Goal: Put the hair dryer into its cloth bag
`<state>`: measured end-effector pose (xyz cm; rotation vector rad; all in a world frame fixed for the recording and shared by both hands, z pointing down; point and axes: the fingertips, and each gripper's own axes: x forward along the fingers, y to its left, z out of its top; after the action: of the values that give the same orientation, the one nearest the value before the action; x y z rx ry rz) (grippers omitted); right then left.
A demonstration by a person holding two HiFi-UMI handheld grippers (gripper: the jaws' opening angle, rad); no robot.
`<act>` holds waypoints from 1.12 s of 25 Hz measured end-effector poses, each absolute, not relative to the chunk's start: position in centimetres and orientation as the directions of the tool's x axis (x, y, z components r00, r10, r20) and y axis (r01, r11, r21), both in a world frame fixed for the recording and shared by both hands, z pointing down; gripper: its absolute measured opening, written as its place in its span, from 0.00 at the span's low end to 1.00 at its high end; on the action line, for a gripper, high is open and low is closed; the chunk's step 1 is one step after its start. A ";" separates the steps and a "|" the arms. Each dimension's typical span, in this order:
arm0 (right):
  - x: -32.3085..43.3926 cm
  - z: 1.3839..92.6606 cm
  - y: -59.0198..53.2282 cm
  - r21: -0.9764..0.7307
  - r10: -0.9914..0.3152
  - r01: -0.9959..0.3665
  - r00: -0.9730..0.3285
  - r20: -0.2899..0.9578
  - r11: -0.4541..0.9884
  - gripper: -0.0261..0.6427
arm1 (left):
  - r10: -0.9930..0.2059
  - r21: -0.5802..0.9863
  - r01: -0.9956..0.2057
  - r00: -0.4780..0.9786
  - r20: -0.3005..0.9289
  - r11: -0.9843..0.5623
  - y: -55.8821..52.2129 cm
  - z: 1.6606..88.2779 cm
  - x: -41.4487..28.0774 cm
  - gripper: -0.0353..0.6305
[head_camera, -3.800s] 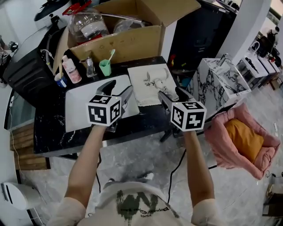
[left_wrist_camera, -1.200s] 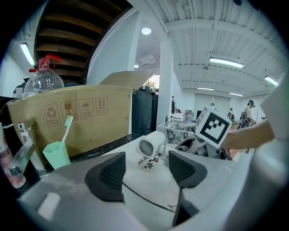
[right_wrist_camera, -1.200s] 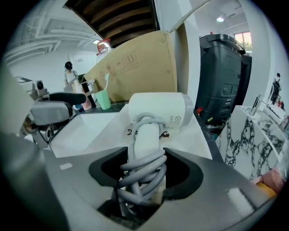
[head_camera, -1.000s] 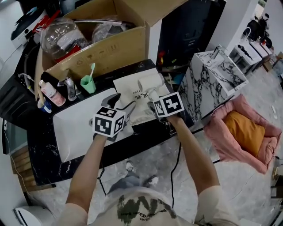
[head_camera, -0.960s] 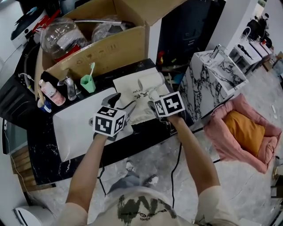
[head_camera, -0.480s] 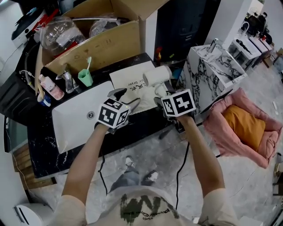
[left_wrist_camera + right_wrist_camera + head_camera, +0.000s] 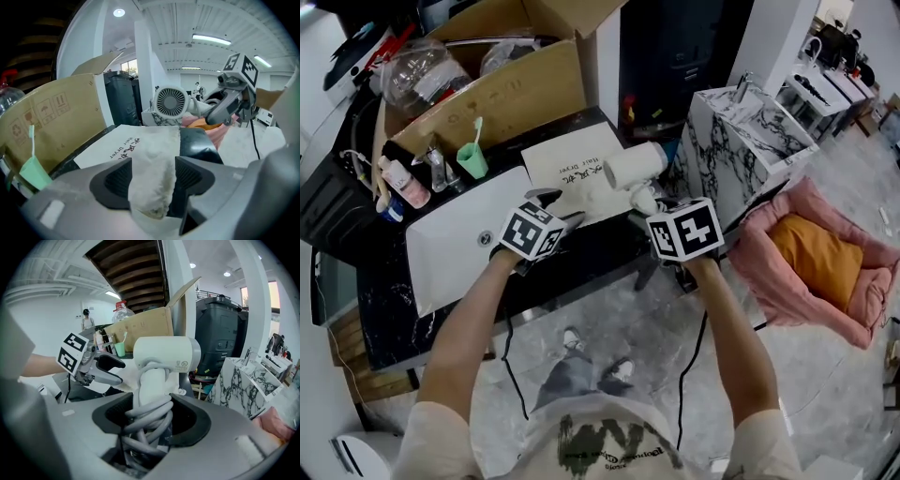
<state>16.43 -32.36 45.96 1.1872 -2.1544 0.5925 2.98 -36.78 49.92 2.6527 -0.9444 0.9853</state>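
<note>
Head view, ctr: flat cream cloth bag (image 7: 565,165) on black counter (image 7: 403,309), its near hem pinched tight in left gripper (image 7: 560,208). White hair dryer (image 7: 634,167) just right of it, right gripper (image 7: 648,207) clamped wide round cord-wrapped handle. Best lift hem so mouth gapes, then feed dryer barrel-first.

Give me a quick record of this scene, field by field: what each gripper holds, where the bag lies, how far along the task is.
left gripper: jaws shut on the near edge of the bag
right gripper: jaws shut on the handle of the hair dryer
hair dryer: held up beside the bag, outside it
bag: mostly flat on the counter, print facing up
task: hair dryer not yet in the bag
</note>
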 end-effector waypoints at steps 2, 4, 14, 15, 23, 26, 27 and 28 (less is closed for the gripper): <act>16.7 46.0 -31.6 -0.095 -0.589 -0.859 -0.421 0.689 0.503 0.41 | -0.493 -0.086 -0.597 0.563 0.663 -0.798 -36.7 50.6 3.1 0.50; 16.9 46.3 -30.9 -0.096 -0.586 -0.857 -0.422 0.692 0.506 0.41 | -0.485 -0.109 -0.585 0.537 0.690 -0.803 -36.7 51.4 3.2 0.47; 17.4 46.6 -29.1 -0.108 -0.581 -0.849 -0.441 0.684 0.518 0.41 | -0.519 -0.153 -0.603 0.498 0.694 -0.783 -37.0 51.7 3.5 0.14; 17.4 46.5 -29.1 -0.108 -0.581 -0.848 -0.442 0.684 0.519 0.41 | -0.522 -0.147 -0.609 0.501 0.690 -0.780 -37.0 51.5 3.6 0.13; 17.7 46.1 -28.6 -0.110 -0.576 -0.844 -0.449 0.683 0.526 0.41 | -0.535 -0.072 -0.655 0.543 0.648 -0.752 -37.5 49.1 4.2 0.11; 17.7 46.1 -28.4 -0.111 -0.572 -0.841 -0.451 0.685 0.529 0.41 | -0.559 -0.053 -0.678 0.557 0.614 -0.733 -38.1 47.6 4.5 0.10; 17.7 46.1 -28.3 -0.112 -0.571 -0.840 -0.452 0.685 0.530 0.41 | -0.567 -0.047 -0.684 0.562 0.602 -0.728 -38.3 47.0 4.6 0.10; 17.7 46.1 -28.3 -0.112 -0.571 -0.840 -0.452 0.685 0.531 0.41 | -0.575 -0.043 -0.690 0.564 0.593 -0.722 -38.5 46.5 4.6 0.10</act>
<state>17.66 -28.25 46.13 1.1389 -2.1825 0.5965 4.65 -38.55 46.48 2.6027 -1.0653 0.8800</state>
